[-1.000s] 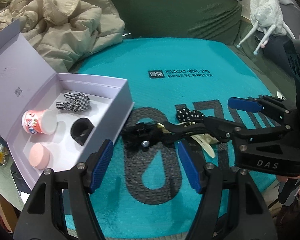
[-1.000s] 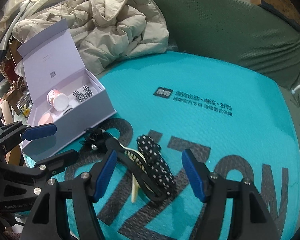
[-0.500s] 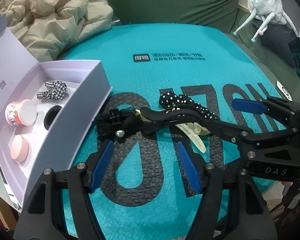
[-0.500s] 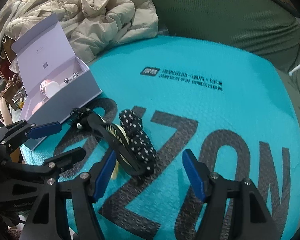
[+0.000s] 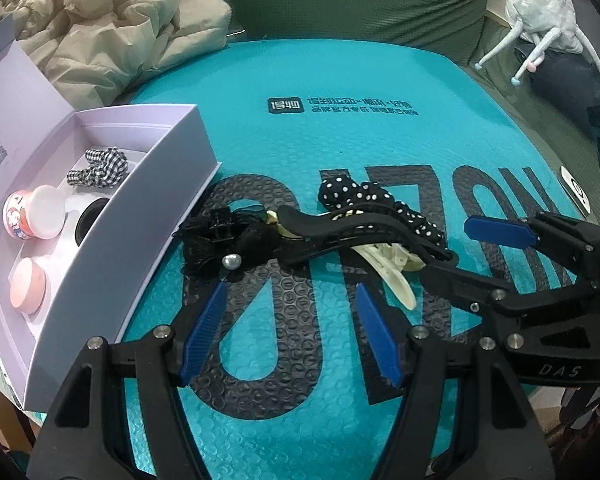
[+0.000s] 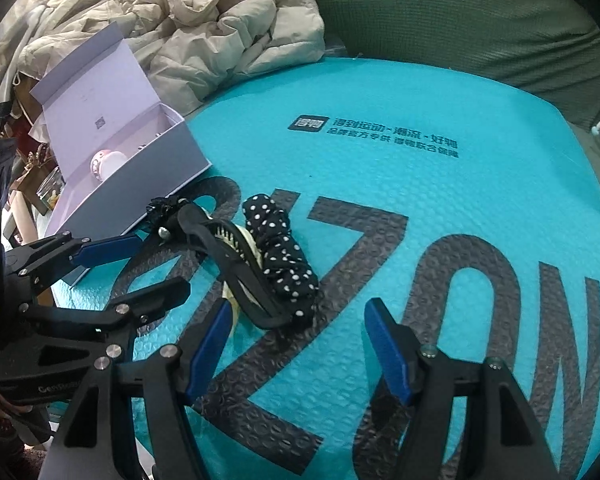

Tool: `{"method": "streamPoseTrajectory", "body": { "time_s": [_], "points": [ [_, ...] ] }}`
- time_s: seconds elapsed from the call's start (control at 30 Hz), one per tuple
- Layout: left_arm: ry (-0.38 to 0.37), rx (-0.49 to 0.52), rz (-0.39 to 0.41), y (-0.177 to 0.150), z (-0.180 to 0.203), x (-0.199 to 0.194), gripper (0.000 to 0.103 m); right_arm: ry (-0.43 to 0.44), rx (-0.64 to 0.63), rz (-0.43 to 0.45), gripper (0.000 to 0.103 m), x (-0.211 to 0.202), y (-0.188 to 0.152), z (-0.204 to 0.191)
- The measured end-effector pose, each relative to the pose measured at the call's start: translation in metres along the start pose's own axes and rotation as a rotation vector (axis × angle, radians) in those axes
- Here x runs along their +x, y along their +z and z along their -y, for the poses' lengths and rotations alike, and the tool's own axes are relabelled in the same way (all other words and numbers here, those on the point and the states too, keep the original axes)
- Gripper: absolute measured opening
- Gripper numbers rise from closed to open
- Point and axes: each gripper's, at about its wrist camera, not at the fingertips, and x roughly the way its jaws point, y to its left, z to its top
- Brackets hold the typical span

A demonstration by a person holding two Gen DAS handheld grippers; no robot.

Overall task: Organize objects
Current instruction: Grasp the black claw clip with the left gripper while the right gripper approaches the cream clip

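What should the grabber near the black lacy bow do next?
Probably ease the left gripper down and forward over the black lace bow and close on it. Its jaws are open and empty, the bow lies just ahead of its fingertips, and the open lilac box sits right beside it, so it's a short carry.

A black lace hair clip with a pearl bead [image 5: 228, 250] lay just ahead of the left gripper [image 5: 290, 330]; a cream plastic claw clip [image 5: 388, 266] and a black white-dotted fabric scrunchie [image 6: 282, 256] lay ahead of the right gripper [image 6: 296, 350], beside an open lilac cardboard box [image 5: 152, 216].
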Motion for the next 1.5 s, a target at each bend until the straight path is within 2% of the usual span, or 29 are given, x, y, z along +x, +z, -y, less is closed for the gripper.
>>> {"method": "streamPoseTrajectory", "body": {
  "time_s": [0.1, 0.2, 0.23, 0.27, 0.37, 0.53, 0.67, 0.8, 0.9, 0.97, 1.13, 1.23, 1.33, 1.5],
  "points": [
    [-0.003, -0.009, -0.003, -0.001, -0.002, 0.000, 0.066, 0.012, 0.004, 0.008, 0.067, 0.003, 0.001, 0.000],
    [-0.005, -0.011, -0.006, -0.003, -0.002, -0.001, 0.066, 0.033, 0.008, 0.005, 0.049, 0.008, 0.002, -0.001],
    [-0.005, -0.008, -0.007, -0.003, -0.001, -0.001, 0.066, 0.042, 0.010, 0.002, 0.039, 0.009, 0.002, -0.001],
    [-0.004, -0.005, -0.007, -0.003, -0.001, -0.001, 0.066, 0.044, 0.009, 0.003, 0.035, 0.009, 0.002, -0.001],
    [-0.009, -0.005, -0.007, -0.003, -0.001, -0.001, 0.066, 0.013, 0.011, 0.009, 0.029, 0.008, 0.002, 0.002],
    [-0.017, -0.010, -0.002, -0.002, 0.001, 0.000, 0.066, -0.003, 0.075, 0.009, 0.026, 0.006, -0.001, 0.023],
    [-0.042, -0.006, 0.011, -0.001, 0.004, 0.000, 0.066, 0.005, 0.116, 0.020, 0.026, 0.000, -0.004, 0.039],
    [-0.036, 0.043, 0.035, 0.005, 0.011, 0.003, 0.066, 0.030, 0.132, 0.011, 0.026, -0.003, -0.006, 0.045],
    [-0.034, 0.083, 0.060, 0.012, 0.016, 0.004, 0.066, 0.055, 0.120, 0.005, 0.036, -0.005, -0.006, 0.043],
    [-0.029, 0.107, 0.061, 0.017, 0.019, 0.007, 0.066, 0.064, 0.104, 0.004, 0.047, -0.005, -0.007, 0.040],
    [-0.051, 0.161, 0.054, 0.025, 0.024, 0.013, 0.065, 0.091, 0.061, 0.001, 0.057, -0.006, -0.006, 0.030],
    [-0.077, 0.209, 0.013, 0.027, 0.028, 0.022, 0.057, 0.100, 0.027, 0.002, 0.060, -0.006, -0.005, 0.024],
    [-0.052, 0.254, 0.027, 0.029, 0.033, 0.023, 0.048, 0.103, -0.016, 0.006, 0.060, -0.006, -0.004, 0.016],
    [-0.051, 0.292, 0.034, 0.029, 0.038, 0.022, 0.039, 0.097, -0.071, 0.020, 0.060, -0.004, -0.001, 0.005]
  ]
}}
